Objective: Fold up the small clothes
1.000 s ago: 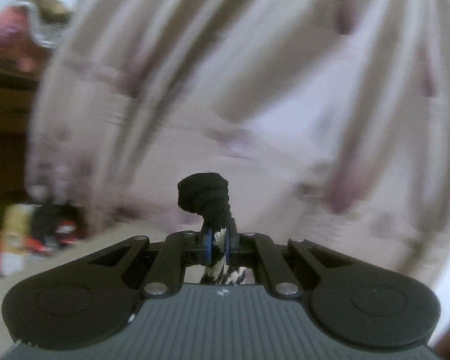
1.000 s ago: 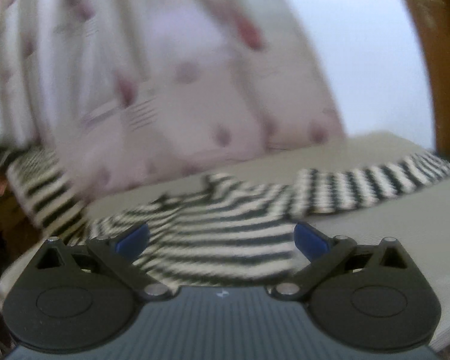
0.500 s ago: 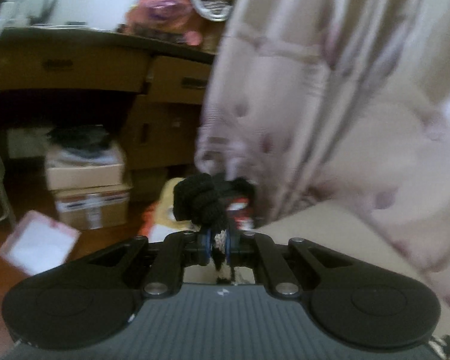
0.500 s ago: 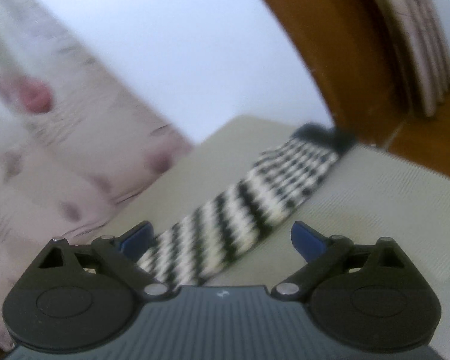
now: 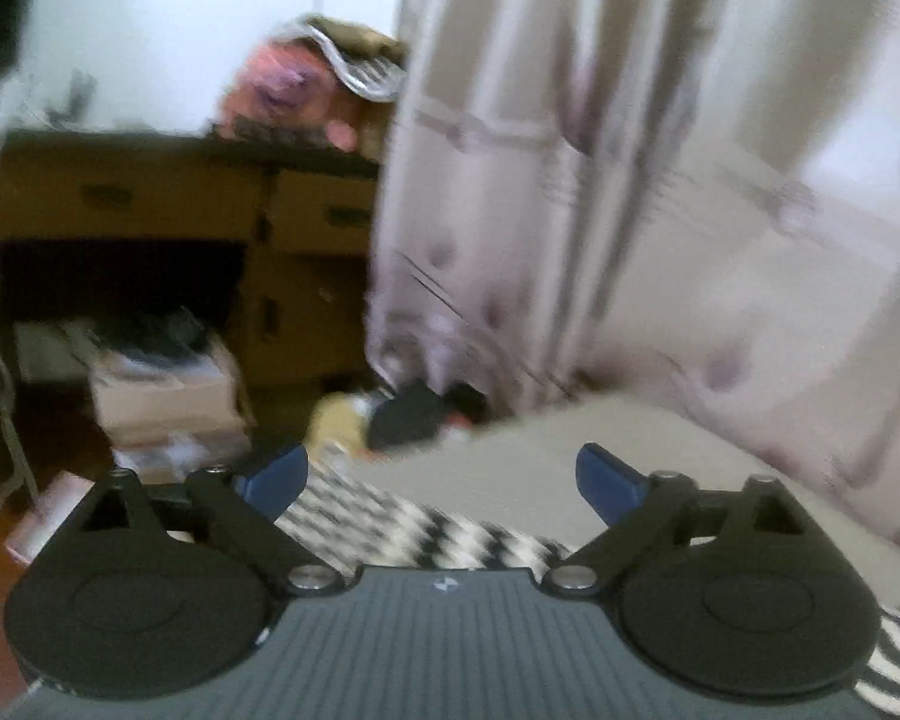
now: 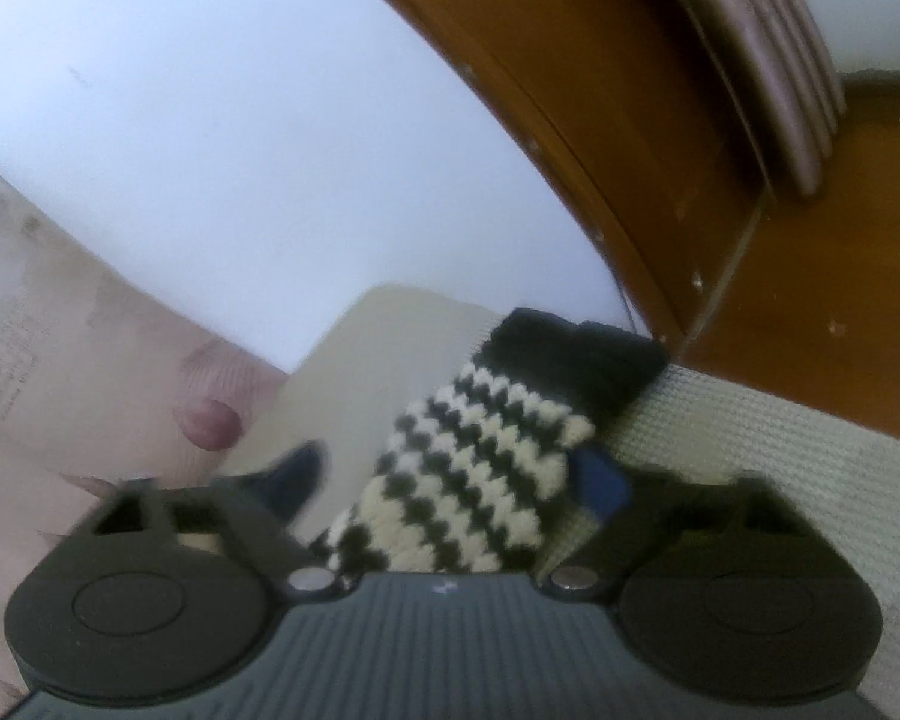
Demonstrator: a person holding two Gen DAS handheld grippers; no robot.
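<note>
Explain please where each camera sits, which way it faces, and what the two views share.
Left wrist: on the left gripper, jaws just opened with nothing between; faces desk and curtain.
Right wrist: on the right gripper, jaws closing around the striped sleeve; faces wall.
Shared: striped garment, beige surface.

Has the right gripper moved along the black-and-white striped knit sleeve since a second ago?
Yes. The right gripper has travelled out toward the sleeve's black cuff by the brown wooden frame, its jaws just closing around the sleeve.
</note>
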